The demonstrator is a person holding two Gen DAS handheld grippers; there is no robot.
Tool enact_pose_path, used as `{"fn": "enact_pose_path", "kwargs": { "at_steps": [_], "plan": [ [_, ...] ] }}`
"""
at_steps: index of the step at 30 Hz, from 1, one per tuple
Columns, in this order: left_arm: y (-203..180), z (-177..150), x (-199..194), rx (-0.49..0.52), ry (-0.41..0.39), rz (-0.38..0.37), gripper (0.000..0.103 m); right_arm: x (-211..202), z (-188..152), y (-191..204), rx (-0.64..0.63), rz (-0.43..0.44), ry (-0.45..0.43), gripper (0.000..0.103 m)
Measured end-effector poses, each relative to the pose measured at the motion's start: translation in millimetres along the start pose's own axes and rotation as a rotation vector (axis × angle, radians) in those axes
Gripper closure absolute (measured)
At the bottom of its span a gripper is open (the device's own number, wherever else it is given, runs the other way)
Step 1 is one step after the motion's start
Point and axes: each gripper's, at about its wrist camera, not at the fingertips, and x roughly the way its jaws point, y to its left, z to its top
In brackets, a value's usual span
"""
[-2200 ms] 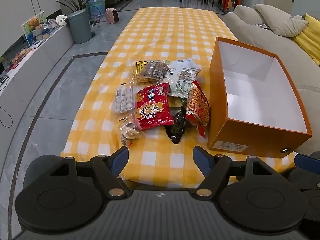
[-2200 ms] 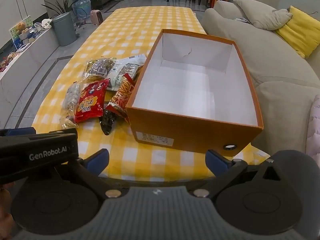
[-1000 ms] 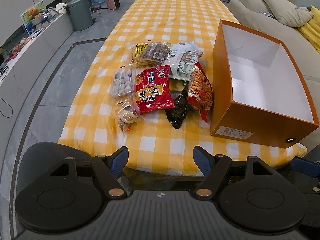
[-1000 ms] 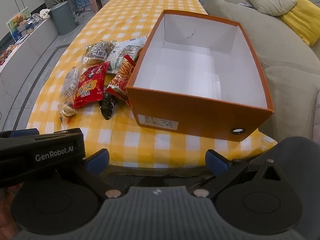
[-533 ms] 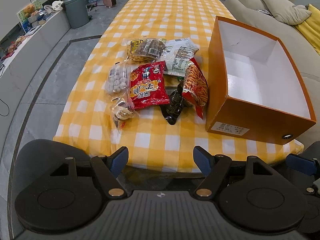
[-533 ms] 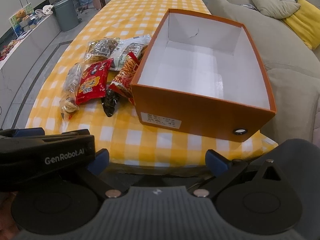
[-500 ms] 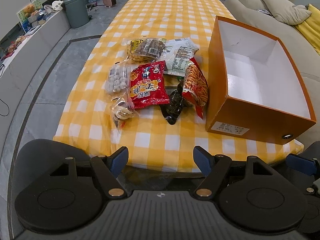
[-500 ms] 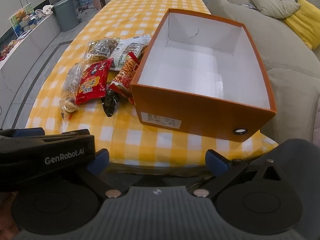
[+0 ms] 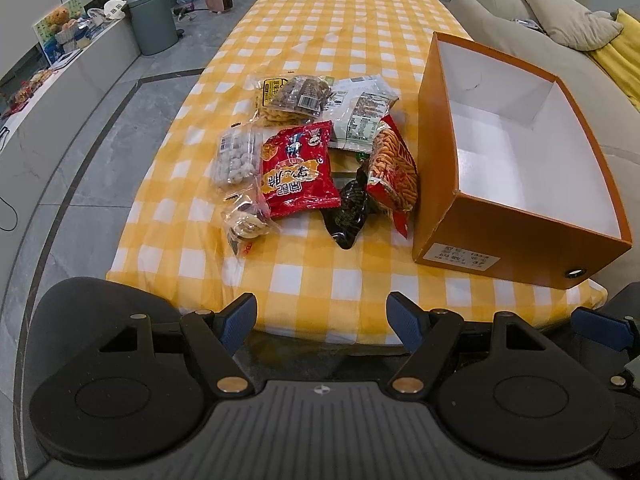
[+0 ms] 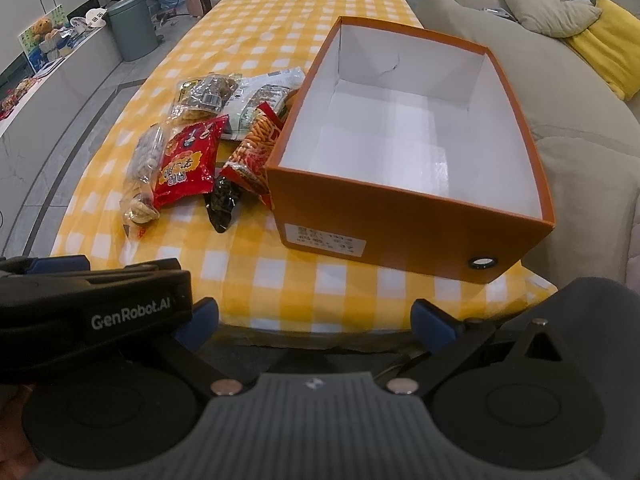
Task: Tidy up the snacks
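Observation:
Several snack packets lie in a heap on the yellow checked tablecloth (image 9: 344, 32): a red bag (image 9: 296, 170), an orange-stick bag (image 9: 392, 168), a black packet (image 9: 350, 210), a clear bag of round balls (image 9: 234, 158), a small clear packet (image 9: 244, 222), a nut bag (image 9: 298, 94) and a white packet (image 9: 360, 110). An empty orange box (image 10: 404, 208) with a white inside stands right of the heap. My left gripper (image 9: 322, 320) hangs open before the table's near edge. My right gripper (image 10: 314, 320) is open too, in front of the box.
A beige sofa (image 10: 580, 128) with grey and yellow cushions runs along the table's right side. A grey bin (image 9: 154, 20) and a low white shelf (image 9: 60, 76) stand on the tiled floor to the left. The table's far half (image 10: 304, 4) carries only the cloth.
Both grippers have edged slightly closer to the table; the snacks and box look a little larger. Nothing on the table has moved, and both grippers stay open.

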Motion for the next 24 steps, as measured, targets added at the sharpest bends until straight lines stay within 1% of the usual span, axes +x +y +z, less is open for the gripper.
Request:
{"fn": "enact_pose_path", "kwargs": {
  "at_steps": [4, 10, 13, 15, 17, 19, 21, 24],
  "plan": [
    [1, 1, -3, 0.001, -0.014, 0.002, 0.016, -2, 1, 4, 0.000, -0.009, -0.002, 0.003],
    [14, 2, -9, -0.015, -0.030, 0.003, 0.016, -8, 2, 16, 0.002, -0.025, -0.027, 0.004],
    [25, 3, -8, -0.037, -0.020, -0.047, 0.016, -7, 3, 24, -0.002, -0.003, -0.022, 0.004],
    [33, 2, -9, -0.050, -0.039, -0.070, 0.016, -7, 3, 29, -0.006, 0.012, -0.026, 0.004],
    [38, 2, -13, -0.031, -0.094, -0.078, 0.016, -8, 3, 35, -0.020, 0.021, -0.056, 0.004],
    [48, 3, -16, -0.044, -0.135, -0.076, 0.016, -10, 3, 40, -0.045, 0.026, -0.110, 0.004],
    [62, 6, -16, -0.100, -0.149, -0.093, 0.016, -11, 5, 47, -0.074, -0.001, -0.172, 0.003],
    [87, 10, -11, -0.205, -0.154, -0.119, 0.016, -11, 10, 52, -0.136, -0.002, -0.225, 0.003]
  ]
}}
